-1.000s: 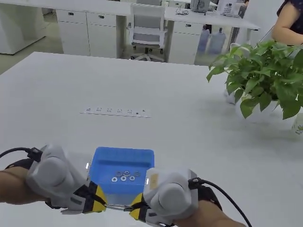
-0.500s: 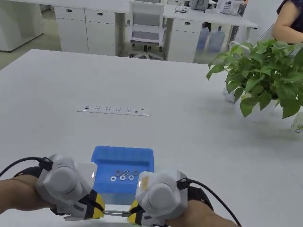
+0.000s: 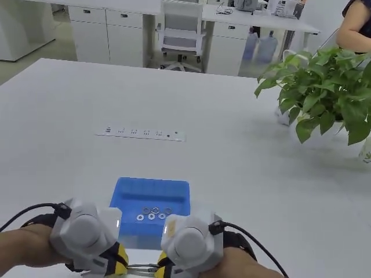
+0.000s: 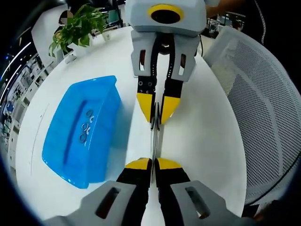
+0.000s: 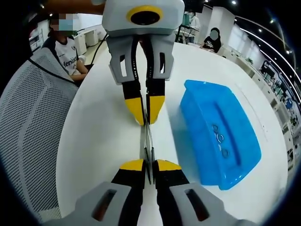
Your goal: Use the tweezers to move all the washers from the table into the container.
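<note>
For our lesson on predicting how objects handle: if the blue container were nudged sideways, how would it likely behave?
The blue container looks like thin plastic holding few washers, so it is probably light and would slide on the smooth table. It is wide and shallow, so tipping seems unlikely. The loose washers might shift inside.

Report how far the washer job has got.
Done: several washers lie in the blue container. In hand: the left gripper and right gripper are each shut on one end of the tweezers, beside the container. Left: whether any washers lie on the table cannot be told from here.
</note>
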Demonstrator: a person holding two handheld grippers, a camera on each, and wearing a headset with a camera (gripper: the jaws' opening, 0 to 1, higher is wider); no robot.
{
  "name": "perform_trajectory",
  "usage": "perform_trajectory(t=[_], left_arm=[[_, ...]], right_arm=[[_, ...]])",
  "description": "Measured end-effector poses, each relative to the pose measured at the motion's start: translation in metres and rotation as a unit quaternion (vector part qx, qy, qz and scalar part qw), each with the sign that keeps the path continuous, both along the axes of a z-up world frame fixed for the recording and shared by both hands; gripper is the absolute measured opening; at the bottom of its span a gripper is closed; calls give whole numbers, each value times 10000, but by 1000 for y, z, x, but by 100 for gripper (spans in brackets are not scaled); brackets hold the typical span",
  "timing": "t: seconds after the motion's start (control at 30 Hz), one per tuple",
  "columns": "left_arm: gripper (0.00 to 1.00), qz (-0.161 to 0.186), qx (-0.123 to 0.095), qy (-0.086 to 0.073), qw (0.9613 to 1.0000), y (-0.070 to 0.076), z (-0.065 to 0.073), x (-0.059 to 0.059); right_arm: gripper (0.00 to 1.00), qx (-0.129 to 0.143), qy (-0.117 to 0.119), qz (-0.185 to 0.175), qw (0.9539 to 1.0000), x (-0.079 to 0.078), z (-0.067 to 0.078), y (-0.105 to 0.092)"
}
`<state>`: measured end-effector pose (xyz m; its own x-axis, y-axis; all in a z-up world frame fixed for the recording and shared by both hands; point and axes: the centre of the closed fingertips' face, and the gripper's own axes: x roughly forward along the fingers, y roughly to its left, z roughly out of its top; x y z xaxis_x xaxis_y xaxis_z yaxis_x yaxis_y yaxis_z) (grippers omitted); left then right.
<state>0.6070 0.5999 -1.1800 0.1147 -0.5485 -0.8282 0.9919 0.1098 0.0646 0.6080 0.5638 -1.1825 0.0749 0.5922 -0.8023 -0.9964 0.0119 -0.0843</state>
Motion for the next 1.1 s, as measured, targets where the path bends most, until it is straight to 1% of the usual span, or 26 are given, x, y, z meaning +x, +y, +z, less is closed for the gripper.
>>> perform_trajectory(t=[0.07,0.13,0.2,0.3,0.4,0.53,0.67,0.77,0.83,0.9,0.97,1.0,1.07,1.1], left_arm=[[8,6,0,-13,10000,0,0,1],[8,1,-7,6,10000,0,0,1],[8,35,-40,34,10000,-1,-1,1],[8,54,-65,40,10000,-1,0,1],[11,49,-57,69,9999,0,0,0],[13,81,-26,34,10000,3,0,1],[16,154,-2,28,9999,7,0,0],[18,269,-72,40,9996,10,3,-1],[21,347,-103,52,9993,12,5,-1],[23,468,-206,50,9987,14,10,-1],[26,643,-334,98,9973,16,15,0],[27,685,-395,81,9968,17,19,0],[28,807,-445,89,9957,20,22,1],[30,894,-526,109,9945,21,26,1]], right_arm=[[9,12,10,-5,10000,0,0,0],[10,0,80,-20,10000,-1,0,-1],[10,6,67,-19,10000,-1,0,-1],[11,40,134,-81,9999,-1,0,-2],[12,46,113,-113,9999,-1,0,-3],[17,62,83,-181,9998,1,1,-5],[21,131,21,-303,9995,3,7,-9],[24,207,-29,-446,9988,7,13,-13],[28,294,-34,-600,9978,10,18,-17],[31,370,-77,-742,9965,14,24,-22],[34,517,-111,-912,9944,19,32,-26],[36,563,-124,-966,9937,20,34,-28],[41,617,-122,-1076,9922,23,38,-32],[44,649,-137,-1119,9915,25,41,-34]])
